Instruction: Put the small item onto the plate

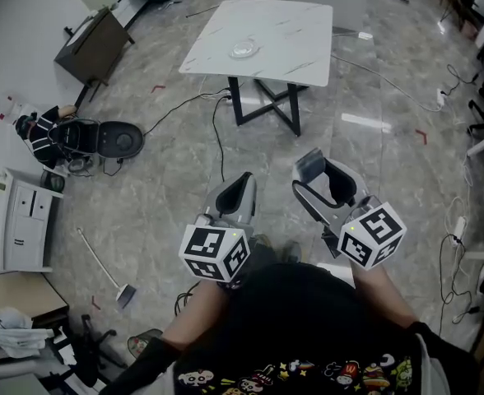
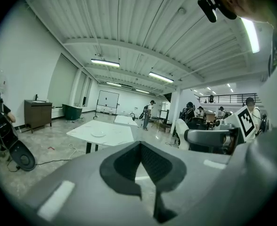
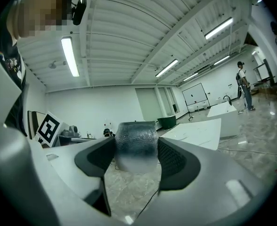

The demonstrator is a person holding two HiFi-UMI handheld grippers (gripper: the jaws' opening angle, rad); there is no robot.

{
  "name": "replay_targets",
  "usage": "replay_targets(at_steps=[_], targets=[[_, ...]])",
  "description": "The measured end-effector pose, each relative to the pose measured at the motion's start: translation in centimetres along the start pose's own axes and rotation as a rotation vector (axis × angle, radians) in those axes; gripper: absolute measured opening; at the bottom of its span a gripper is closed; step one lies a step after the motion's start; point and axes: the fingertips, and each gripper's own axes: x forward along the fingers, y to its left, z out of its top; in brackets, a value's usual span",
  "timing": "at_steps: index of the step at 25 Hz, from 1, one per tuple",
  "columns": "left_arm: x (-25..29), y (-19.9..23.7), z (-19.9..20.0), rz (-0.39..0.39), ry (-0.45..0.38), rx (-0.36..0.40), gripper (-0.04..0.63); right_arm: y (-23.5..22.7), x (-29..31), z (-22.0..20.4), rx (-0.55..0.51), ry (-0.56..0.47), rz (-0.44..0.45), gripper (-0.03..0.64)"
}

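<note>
Right gripper was clamped on the small grey dimpled cylinder, left gripper was closed and empty, and the clear round plate lay well ahead, slightly left, on the white marble counter.

A white table stands on the grey floor. One plate lies on the table, left of its middle. A black cable lies on the floor beside the table.

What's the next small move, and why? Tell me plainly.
Probably walk forward toward the white table, with the right claw shut on the small grey item. The plate sits on that table, well ahead of the claw, so it likely cannot be reached from here.
</note>
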Motion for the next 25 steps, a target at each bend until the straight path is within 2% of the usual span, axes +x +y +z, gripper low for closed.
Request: replay_targets(at_steps=[6, 11, 25], targets=[[0.5, 1.5, -0.3, 0.015, 0.003, -0.023, 0.0, -0.3, 1.6, -0.2, 0.009, 0.015, 0.003, 0.316], [2.3, 3.1, -0.1, -0.003, 0.012, -0.033, 0.0, -1.5, 3.7, -0.2, 0.014, 0.033, -0.02, 0.316], [9.9, 12.1, 4.0, -0.056, 0.018, -0.033, 0.0, -5.3, 14.1, 1.9, 0.019, 0.062, -0.071, 0.316]])
